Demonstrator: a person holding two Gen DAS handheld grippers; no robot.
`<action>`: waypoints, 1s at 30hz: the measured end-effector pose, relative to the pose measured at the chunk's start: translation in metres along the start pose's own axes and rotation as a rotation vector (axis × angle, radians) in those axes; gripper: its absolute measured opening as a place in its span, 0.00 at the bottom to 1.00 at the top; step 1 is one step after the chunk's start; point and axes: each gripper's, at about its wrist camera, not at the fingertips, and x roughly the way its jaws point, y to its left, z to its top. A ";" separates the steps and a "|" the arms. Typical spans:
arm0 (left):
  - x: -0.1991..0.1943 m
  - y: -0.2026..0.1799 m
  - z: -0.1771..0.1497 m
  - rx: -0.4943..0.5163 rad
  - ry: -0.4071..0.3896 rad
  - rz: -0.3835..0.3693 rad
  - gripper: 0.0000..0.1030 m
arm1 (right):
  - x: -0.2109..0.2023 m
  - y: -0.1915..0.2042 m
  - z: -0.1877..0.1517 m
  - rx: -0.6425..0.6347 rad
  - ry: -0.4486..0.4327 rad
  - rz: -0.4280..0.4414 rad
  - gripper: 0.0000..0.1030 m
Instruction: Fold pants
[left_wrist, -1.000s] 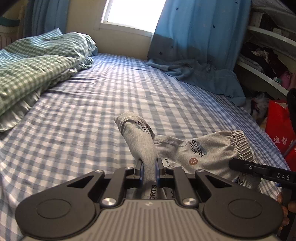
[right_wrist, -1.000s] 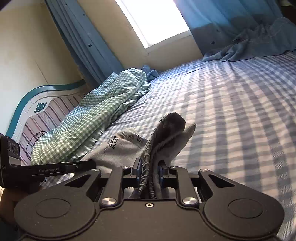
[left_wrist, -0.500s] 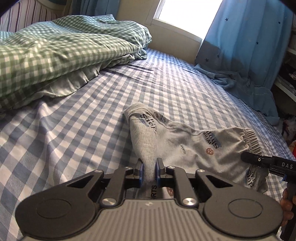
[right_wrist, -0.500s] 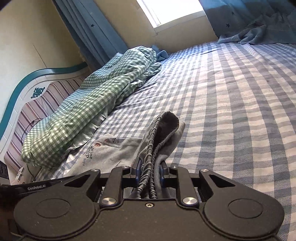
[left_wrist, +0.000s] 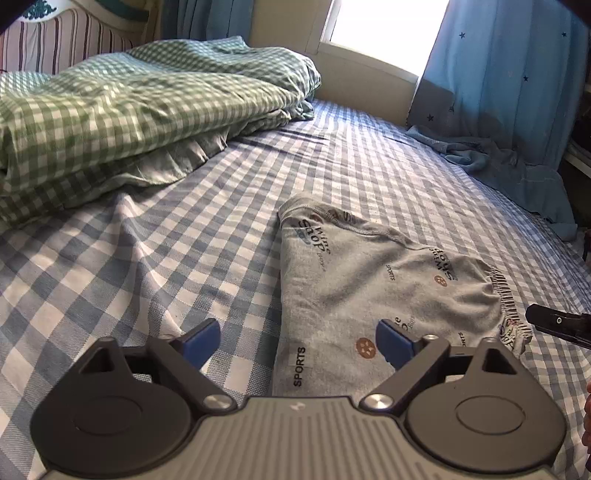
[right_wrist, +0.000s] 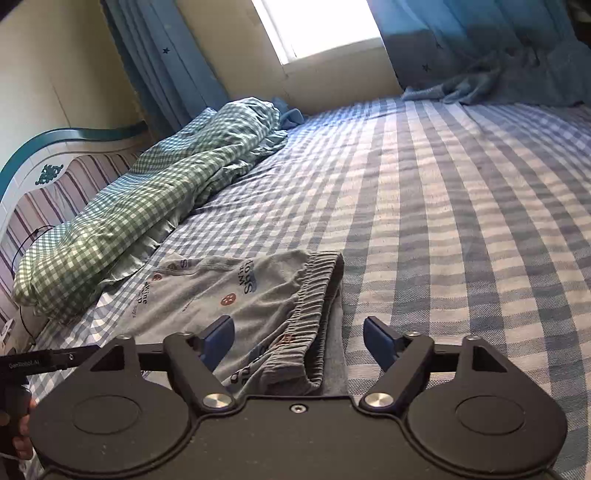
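Grey pants (left_wrist: 354, 295), apparently one pair, on bed (left_wrist: 184, 240).

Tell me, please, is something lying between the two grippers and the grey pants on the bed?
Nothing visible does. The grey pants lie directly under the left gripper and right gripper, both opening, pads off the cloth.

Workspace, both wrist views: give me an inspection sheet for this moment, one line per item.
Surface: bed sheet, blue-white check, lightly wrinkled.
Job's things: grey pants lie folded on the sheet, elastic waistband at one end.
Clutter: green checked duvet bunched by the headboard.
Grippers: left gripper and right gripper opening, pads clear of the cloth beneath.
Cables: thin dark cable near the headboard.
Surroundings: window, blue curtain pooling on the bed.
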 end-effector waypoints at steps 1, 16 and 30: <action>-0.007 -0.004 -0.001 0.013 -0.020 -0.002 0.97 | -0.006 0.006 -0.002 -0.026 -0.017 -0.004 0.87; -0.104 -0.041 -0.041 0.112 -0.257 0.032 1.00 | -0.109 0.078 -0.045 -0.247 -0.317 -0.054 0.99; -0.135 -0.033 -0.119 0.143 -0.246 0.070 1.00 | -0.151 0.105 -0.131 -0.308 -0.358 -0.147 0.99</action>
